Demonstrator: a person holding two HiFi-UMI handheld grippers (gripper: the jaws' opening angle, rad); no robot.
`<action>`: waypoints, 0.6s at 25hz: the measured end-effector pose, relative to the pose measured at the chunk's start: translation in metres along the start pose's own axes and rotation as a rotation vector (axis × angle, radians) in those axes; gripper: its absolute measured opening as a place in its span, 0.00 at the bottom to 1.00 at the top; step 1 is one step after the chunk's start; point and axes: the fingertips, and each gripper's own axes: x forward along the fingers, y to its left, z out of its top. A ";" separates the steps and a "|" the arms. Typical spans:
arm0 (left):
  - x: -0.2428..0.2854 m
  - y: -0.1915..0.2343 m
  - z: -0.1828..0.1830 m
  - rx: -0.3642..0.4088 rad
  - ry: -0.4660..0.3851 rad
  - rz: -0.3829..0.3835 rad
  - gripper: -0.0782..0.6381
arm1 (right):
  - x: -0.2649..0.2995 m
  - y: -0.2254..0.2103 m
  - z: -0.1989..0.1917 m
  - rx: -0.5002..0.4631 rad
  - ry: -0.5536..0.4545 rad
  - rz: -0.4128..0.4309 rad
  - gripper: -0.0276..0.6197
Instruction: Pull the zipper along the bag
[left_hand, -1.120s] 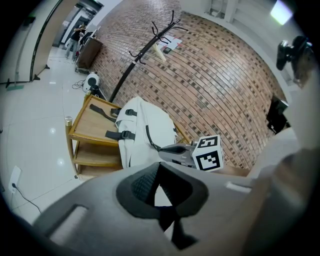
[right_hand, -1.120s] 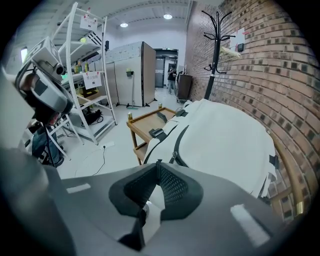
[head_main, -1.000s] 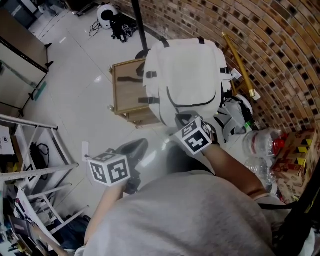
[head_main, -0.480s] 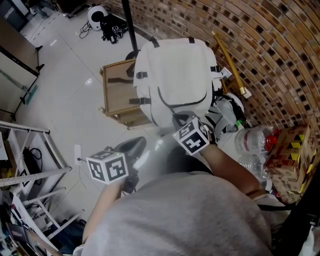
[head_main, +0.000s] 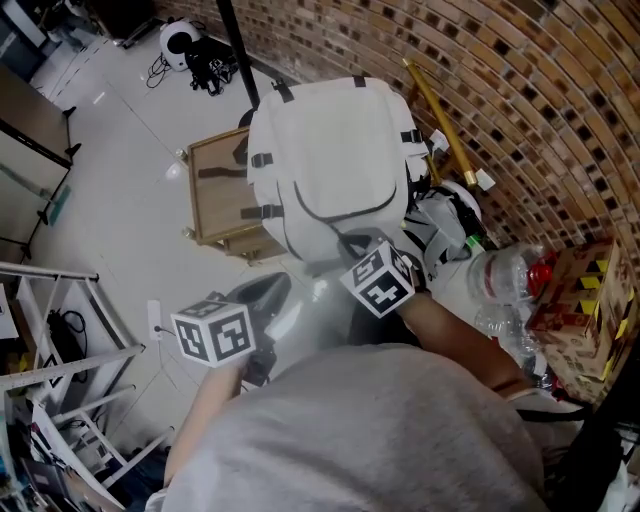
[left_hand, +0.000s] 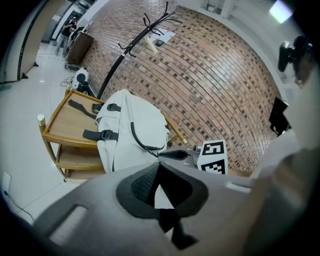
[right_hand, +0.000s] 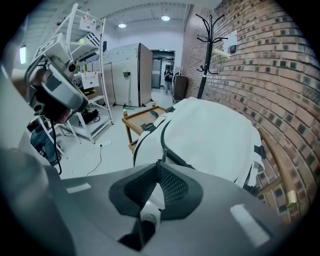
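A white backpack (head_main: 330, 160) lies on a low wooden cart (head_main: 215, 200) by the brick wall, with a dark zipper curving round its front pocket. My right gripper (head_main: 352, 243) sits at the bag's near edge. In the right gripper view its jaws (right_hand: 158, 162) are closed together, and the small zipper pull (right_hand: 161, 151) runs down into their tips. The left gripper view shows that same black tip (left_hand: 172, 155) touching the end of the zipper line on the backpack (left_hand: 130, 135). My left gripper (head_main: 268, 292) hangs over the floor short of the cart, shut and empty (left_hand: 159, 166).
A black coat-stand pole (head_main: 235, 50) rises behind the cart. A yellow stick (head_main: 440, 120) leans on the wall. A black-and-white bag (head_main: 445, 225), plastic bottles (head_main: 500, 275) and cardboard boxes (head_main: 585, 300) crowd the right. White shelving (head_main: 60, 350) stands at the left.
In the head view the bag and cart have slid up and to the left. Both grippers have followed a little, the right one staying at the bag's near edge. Jaws look unchanged.
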 end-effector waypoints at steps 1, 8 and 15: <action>0.004 -0.002 0.000 -0.003 0.004 -0.004 0.11 | -0.001 0.000 -0.001 -0.006 -0.002 0.005 0.07; 0.034 -0.023 -0.003 -0.014 0.038 -0.024 0.11 | -0.007 -0.012 -0.008 -0.034 -0.006 0.044 0.07; 0.048 -0.029 -0.005 -0.035 0.042 0.009 0.11 | -0.012 -0.029 -0.023 -0.025 0.001 0.073 0.07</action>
